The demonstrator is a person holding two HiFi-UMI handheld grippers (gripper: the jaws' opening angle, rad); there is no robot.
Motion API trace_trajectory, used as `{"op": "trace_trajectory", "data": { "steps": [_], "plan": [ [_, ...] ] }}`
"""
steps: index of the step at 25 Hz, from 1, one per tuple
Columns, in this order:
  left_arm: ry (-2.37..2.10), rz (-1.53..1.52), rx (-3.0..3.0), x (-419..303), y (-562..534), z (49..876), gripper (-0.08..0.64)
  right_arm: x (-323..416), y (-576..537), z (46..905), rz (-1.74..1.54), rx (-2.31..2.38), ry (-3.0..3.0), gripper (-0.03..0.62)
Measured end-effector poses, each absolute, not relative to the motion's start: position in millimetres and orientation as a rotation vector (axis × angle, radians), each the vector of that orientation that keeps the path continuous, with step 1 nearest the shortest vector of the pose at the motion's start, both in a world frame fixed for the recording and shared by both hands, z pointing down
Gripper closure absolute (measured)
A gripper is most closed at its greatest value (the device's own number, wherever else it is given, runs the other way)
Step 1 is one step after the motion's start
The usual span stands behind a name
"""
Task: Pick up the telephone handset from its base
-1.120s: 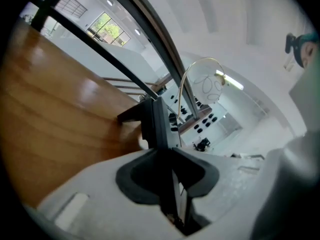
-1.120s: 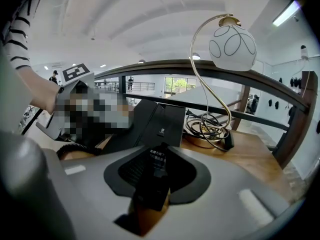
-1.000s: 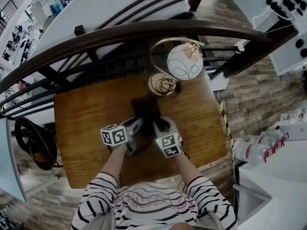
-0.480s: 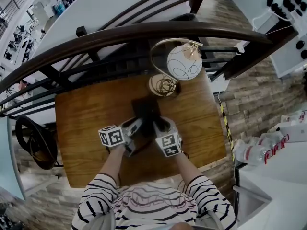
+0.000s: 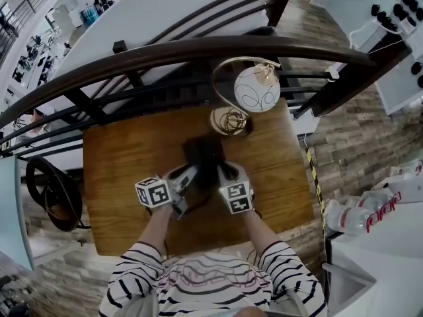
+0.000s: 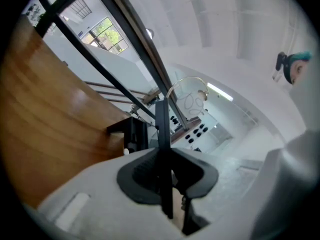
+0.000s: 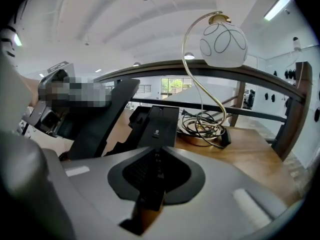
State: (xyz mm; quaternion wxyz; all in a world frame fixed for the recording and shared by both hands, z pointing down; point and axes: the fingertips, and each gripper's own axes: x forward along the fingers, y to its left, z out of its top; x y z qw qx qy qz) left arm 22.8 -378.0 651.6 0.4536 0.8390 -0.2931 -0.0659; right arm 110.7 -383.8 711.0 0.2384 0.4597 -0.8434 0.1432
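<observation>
Head view: wooden tabletop point(image 5: 125, 177) stood against a dark railing point(image 5: 198, 48); lamp point(image 5: 256, 89) at back edge, telephone base point(image 5: 201, 152) at centre. Left gripper view: left gripper point(image 6: 164, 174) clenched the handset point(image 6: 162, 129), held clear of the base. Right gripper view: right gripper point(image 7: 151, 189), jaws just closing, clamped the base.

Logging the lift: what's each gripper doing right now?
Left gripper: closed on the telephone handset.
Right gripper: jaws have just been closing, telephone base between them, gripped.
</observation>
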Motion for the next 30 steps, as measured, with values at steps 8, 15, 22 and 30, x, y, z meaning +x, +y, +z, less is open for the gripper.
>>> {"op": "trace_trajectory", "data": {
  "steps": [8, 15, 22, 30],
  "plan": [
    [-0.773, -0.206, 2.106, 10, -356, 622, 0.492, 114, -367, 663, 0.363, 1.318, -2.398, 0.529],
    [-0.791, -0.246, 2.137, 12, -323, 592, 0.492, 120, -330, 624, 0.329, 1.426, -2.451, 0.592],
    [-0.795, -0.261, 2.154, 13, -274, 571, 0.492, 124, -279, 593, 0.369, 1.453, -2.489, 0.592],
    [-0.825, -0.298, 2.17, 4, -221, 549, 0.492, 128, -227, 555, 0.434, 1.474, -2.576, 0.592]
  ]
}}
